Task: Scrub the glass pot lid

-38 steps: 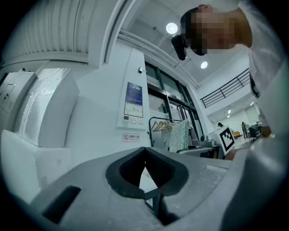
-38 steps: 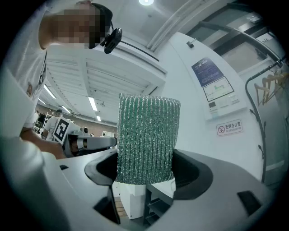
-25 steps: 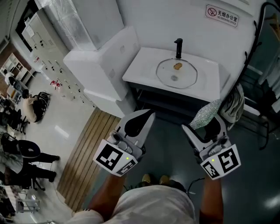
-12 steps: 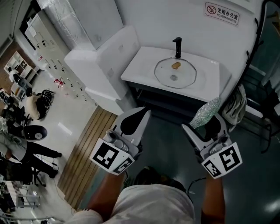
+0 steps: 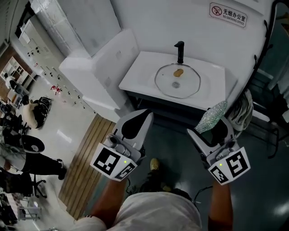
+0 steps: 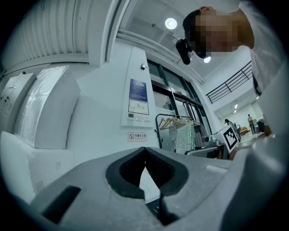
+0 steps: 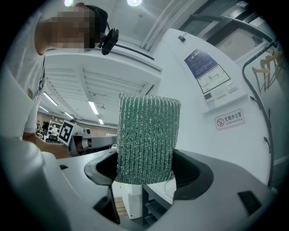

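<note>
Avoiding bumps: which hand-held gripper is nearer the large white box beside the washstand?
Left. The left hand-held gripper is just right of the large white box; the right hand-held gripper, farther right.

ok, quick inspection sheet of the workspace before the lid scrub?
surface: white washstand, black faucet at the back.
job's things: glass pot lid lies flat over the basin; green scrub pad in the right gripper.
clutter: small brown thing at the lid; on or under it, cannot tell.
grippers: left gripper shut, empty; right gripper shut on the scrub pad; both short of the washstand.
cables: none sure; dark line at the right may be a rack rail.
surroundings: white foam blocks left of the washstand, no-smoking sign on the wall, people at far left.
</note>
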